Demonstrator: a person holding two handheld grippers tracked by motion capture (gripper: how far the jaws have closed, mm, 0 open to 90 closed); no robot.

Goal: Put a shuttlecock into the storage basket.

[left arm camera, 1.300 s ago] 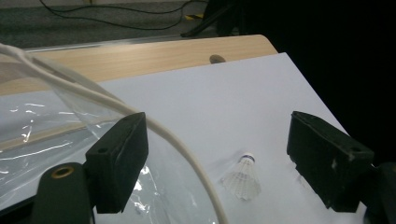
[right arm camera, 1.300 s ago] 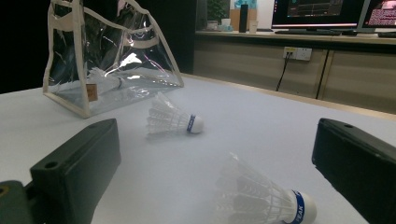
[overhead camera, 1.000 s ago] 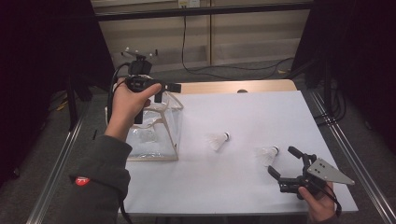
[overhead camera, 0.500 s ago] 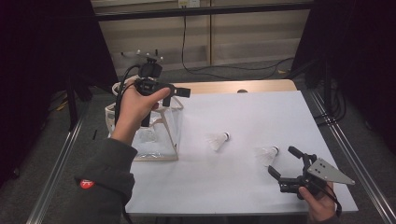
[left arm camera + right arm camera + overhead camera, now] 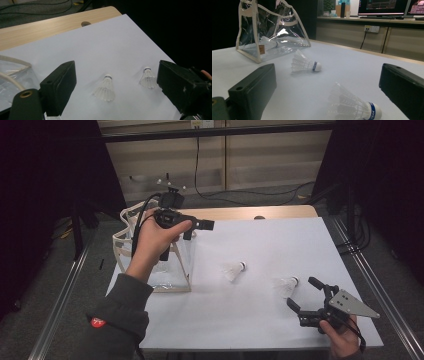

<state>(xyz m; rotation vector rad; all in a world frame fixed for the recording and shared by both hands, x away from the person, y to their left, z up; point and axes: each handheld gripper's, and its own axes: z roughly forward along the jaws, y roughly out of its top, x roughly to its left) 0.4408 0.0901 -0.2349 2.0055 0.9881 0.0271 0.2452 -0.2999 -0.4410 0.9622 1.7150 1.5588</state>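
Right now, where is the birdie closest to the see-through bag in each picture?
High view: the nearer shuttlecock lies mid-table, right of the clear bag.
Left gripper view: it lies at centre, cork end pointing away, between the black jaws.
Right gripper view: it lies left of centre, just in front of the bag.
Shared landmark: the second shuttlecock, beside it in all three views.

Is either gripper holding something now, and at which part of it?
Nothing is held. The left gripper is open above the bag; the right gripper is open near a shuttlecock.
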